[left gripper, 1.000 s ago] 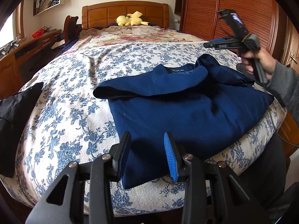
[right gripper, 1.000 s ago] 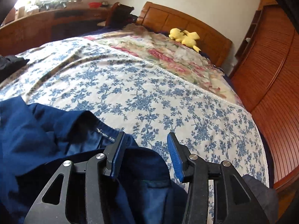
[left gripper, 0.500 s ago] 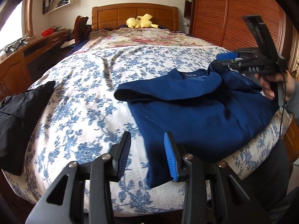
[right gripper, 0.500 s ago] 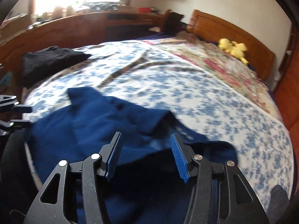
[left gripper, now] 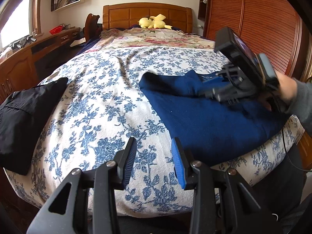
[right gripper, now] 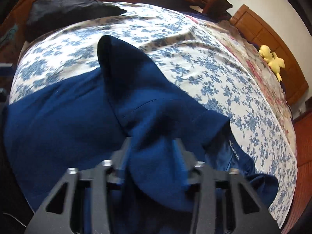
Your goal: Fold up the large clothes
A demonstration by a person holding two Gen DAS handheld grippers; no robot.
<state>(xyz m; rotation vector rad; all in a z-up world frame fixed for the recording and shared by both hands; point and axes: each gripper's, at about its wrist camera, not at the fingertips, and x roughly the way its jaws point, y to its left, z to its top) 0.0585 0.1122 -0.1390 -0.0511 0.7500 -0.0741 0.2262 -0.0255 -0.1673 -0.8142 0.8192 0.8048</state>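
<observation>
Both claws differed: my right gripper (right gripper: 152,156) was closing on the soft, limp sweater (right gripper: 64,120) near its collar fold, my left gripper (left gripper: 153,161) stood part-open, empty.

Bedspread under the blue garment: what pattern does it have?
Blue flowers on white, clearest in the left wrist view.

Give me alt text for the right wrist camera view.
The right gripper is closing over a fold of the navy top spread on a blue-flowered bedspread. A black garment lies at the far edge, a yellow plush toy by the headboard.
</observation>
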